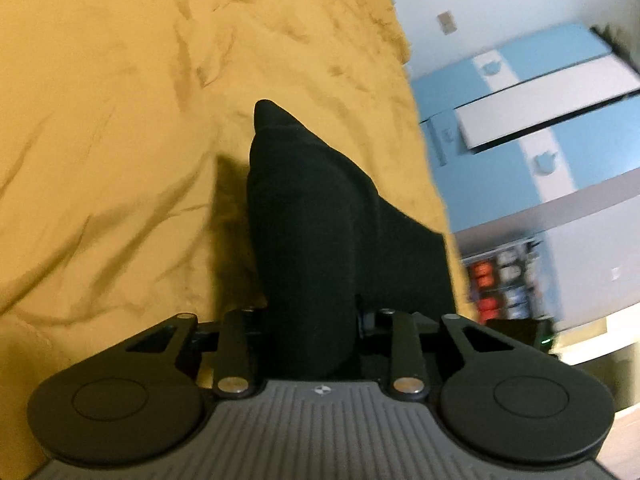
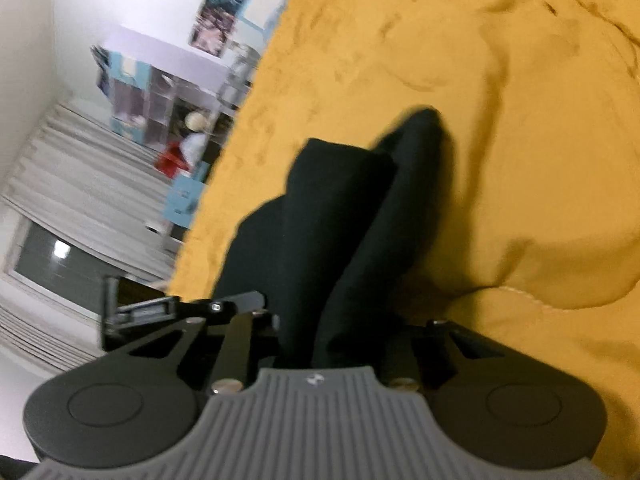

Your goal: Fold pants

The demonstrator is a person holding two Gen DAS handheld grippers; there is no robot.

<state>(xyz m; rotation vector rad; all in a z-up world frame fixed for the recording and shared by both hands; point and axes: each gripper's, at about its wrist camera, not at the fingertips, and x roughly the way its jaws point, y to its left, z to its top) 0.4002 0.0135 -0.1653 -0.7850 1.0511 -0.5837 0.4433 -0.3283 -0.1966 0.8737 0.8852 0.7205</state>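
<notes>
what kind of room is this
Most likely a bedroom. The black pants lie on a rumpled mustard-yellow bedspread that looks like a bed. Beside it stand blue-and-white drawers, and the right wrist view shows a cluttered shelf unit and striped curtains.

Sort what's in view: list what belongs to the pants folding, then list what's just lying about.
Job: black pants, left gripper and right gripper, both clamped on them, yellow bedspread beneath.

Lying about: blue-and-white drawers, shelf unit, posters, window blinds.

Left gripper (image 1: 316, 320), right gripper (image 2: 316, 320), jaws clamped
</notes>
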